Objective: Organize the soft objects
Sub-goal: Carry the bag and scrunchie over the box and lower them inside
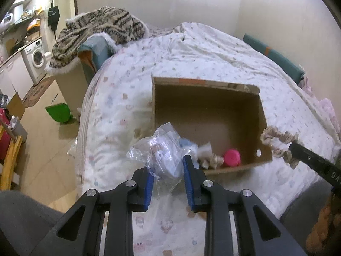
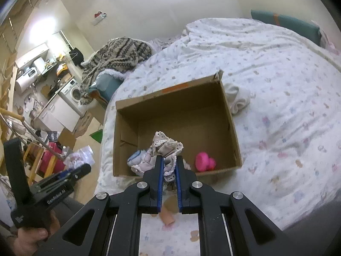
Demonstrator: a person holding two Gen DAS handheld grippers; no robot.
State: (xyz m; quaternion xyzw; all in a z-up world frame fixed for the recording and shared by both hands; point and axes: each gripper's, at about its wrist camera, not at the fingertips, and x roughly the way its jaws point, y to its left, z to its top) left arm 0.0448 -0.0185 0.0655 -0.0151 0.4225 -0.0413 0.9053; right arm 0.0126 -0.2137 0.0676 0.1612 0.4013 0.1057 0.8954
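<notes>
An open cardboard box (image 1: 213,83) (image 2: 170,95) lies on the bed. Inside it are a pink soft toy (image 1: 231,157) (image 2: 204,161), a light blue soft item (image 2: 134,157) and a beige cloth (image 1: 210,159). My left gripper (image 1: 167,166) is shut on a clear plastic bag (image 1: 162,149) with a soft item inside, held at the box's near left corner. My right gripper (image 2: 169,166) is shut on a beige lace-edged scrunchie (image 2: 165,147) (image 1: 277,143), held over the box's near edge. In the left wrist view the right gripper's body (image 1: 313,162) enters from the right.
The bed (image 1: 191,49) (image 2: 277,74) has a white patterned duvet. A white rolled cloth (image 2: 237,98) lies right of the box. A striped knit blanket (image 1: 96,32) sits at the bed's far left. A green bin (image 1: 58,112) stands on the floor. A small tan object (image 2: 168,215) lies below my right gripper.
</notes>
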